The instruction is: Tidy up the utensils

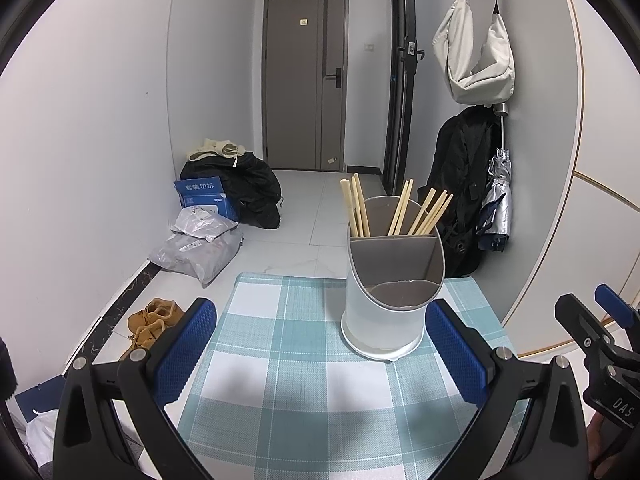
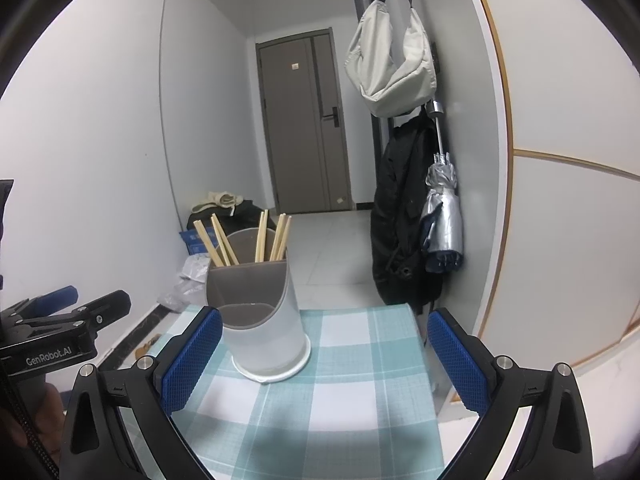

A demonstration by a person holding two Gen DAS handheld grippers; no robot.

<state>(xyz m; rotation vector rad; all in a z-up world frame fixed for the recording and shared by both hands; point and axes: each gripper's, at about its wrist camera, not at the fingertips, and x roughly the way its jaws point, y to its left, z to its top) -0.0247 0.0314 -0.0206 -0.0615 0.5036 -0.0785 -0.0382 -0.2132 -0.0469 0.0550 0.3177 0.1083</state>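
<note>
Chopsticks (image 1: 400,210) stand on end, fanned in the back compartment of a white holder (image 1: 382,320) on the checked cloth (image 1: 280,360) — just right of centre ahead of the left gripper (image 1: 320,354), lower left of centre for the right gripper (image 2: 324,360). Both grippers gape wide and empty, neither clearly nearer. Legible writing — "GenRobot.AI" and "DAS" on the gripper bodies.

I saw teal-and-white checks on the table (image 1: 280,360), a white holder (image 1: 384,320) lined grey, pale wooden chopsticks (image 1: 360,210), and blue textured pads (image 1: 184,356) on my black tools.
</note>
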